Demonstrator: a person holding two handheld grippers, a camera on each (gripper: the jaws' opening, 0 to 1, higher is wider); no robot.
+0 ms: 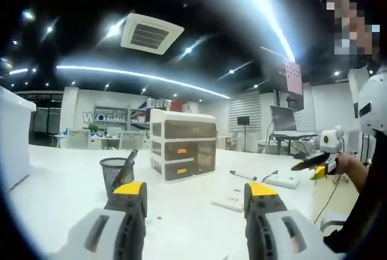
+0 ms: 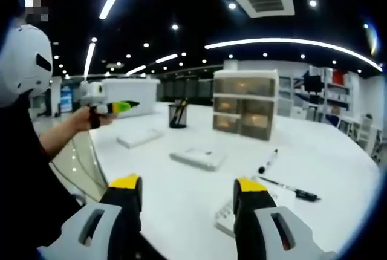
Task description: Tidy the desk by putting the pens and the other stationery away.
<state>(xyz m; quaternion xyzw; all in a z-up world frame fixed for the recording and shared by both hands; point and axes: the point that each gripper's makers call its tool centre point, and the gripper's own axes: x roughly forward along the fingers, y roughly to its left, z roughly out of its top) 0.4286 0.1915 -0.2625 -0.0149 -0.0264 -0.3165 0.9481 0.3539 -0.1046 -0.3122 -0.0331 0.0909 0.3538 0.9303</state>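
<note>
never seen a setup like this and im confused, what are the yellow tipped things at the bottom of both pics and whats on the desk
Those yellow-tipped prongs are the jaws of two hand-held grippers; a person holds one in each hand, and a fisheye camera rides on each.

The left gripper view looks along the left gripper, whose jaws stand apart, holding nothing. The right gripper view looks along the right gripper, also open and empty. Each gripper also shows in the other's view, held out over the desk.

On the white desk stand a mesh pen cup with a pen or two in it and a small drawer unit. Loose on the surface lie a black marker, a dark pen and a few flat white items that I can't identify.
</note>
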